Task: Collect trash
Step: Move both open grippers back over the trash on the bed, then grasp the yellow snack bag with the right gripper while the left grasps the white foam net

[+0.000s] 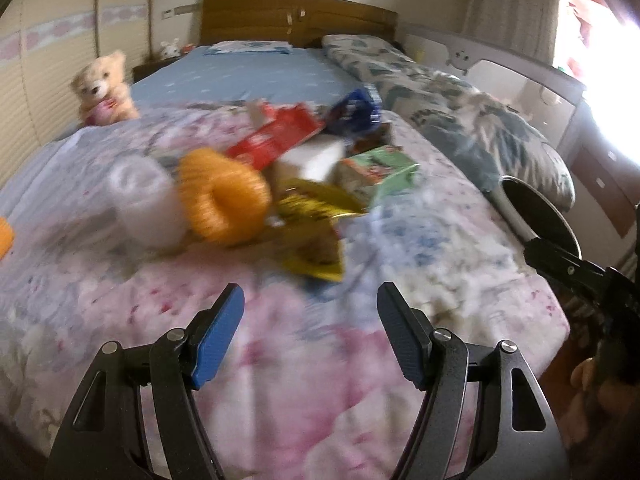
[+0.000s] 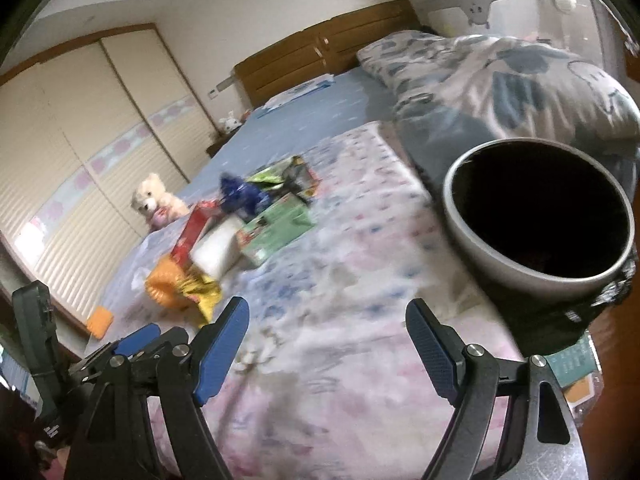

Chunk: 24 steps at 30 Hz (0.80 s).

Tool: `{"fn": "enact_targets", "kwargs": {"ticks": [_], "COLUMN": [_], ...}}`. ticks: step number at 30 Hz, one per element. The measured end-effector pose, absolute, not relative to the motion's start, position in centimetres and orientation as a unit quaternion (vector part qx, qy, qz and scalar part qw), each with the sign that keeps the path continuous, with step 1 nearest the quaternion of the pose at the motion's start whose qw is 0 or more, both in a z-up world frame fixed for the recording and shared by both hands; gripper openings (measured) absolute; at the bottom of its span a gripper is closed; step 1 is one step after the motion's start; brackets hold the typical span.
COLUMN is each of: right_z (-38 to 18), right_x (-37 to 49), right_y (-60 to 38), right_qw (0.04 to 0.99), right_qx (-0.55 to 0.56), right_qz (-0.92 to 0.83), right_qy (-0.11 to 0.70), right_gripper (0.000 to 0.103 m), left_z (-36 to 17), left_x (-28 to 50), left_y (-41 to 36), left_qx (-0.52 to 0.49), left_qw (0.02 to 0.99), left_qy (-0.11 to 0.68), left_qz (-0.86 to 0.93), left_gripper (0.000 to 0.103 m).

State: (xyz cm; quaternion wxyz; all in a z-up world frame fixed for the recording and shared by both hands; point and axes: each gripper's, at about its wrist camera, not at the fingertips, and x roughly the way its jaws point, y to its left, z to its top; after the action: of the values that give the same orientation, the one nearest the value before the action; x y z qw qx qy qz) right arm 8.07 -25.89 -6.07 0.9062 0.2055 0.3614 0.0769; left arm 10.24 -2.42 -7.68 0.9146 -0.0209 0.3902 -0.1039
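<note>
Trash pile [image 1: 304, 168] sits mid-bed on the floral sheet [image 1: 280, 360]: red wrapper [image 1: 276, 136], yellow packet [image 1: 316, 216], green carton [image 1: 380, 172]; print too blurred to read. Your left gripper [image 1: 310, 336] and right gripper [image 2: 326, 350] hang spread, empty. Bin [image 2: 536, 216] stands right of the pile.

Home bedroom: double bed [image 1: 280, 76] w/ wooden headboard [image 1: 296, 18], floral quilt [image 1: 304, 344], patterned pillow [image 2: 408, 52]; teddy bear [image 1: 104, 88] on the bed, sliding wardrobe doors [image 2: 80, 128], curtained window [image 1: 516, 4] at right
</note>
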Motion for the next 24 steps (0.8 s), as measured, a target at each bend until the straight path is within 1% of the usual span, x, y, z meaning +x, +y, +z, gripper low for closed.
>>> {"fn": "enact_targets", "kwargs": {"ticks": [12, 24], "right_z": [-6.7, -7.5], "right_x": [9.3, 11.2], "right_y": [-19.5, -15.0], "right_qw": [0.9, 0.892], "right_qx": [0.173, 0.147], "right_qz": [0.132, 0.168], "right_qy": [0.378, 0.393], "right_gripper": [0.082, 0.082], "left_z": [-8.6, -9.3], "left_x": [9.9, 11.5], "left_y": [3.8, 6.7], "left_qx": [-0.047, -0.058], "left_qw": [0.916, 0.912], "left_qy": [0.396, 0.406], "left_qz": [-0.045, -0.011], "left_gripper": [0.071, 0.071]}}
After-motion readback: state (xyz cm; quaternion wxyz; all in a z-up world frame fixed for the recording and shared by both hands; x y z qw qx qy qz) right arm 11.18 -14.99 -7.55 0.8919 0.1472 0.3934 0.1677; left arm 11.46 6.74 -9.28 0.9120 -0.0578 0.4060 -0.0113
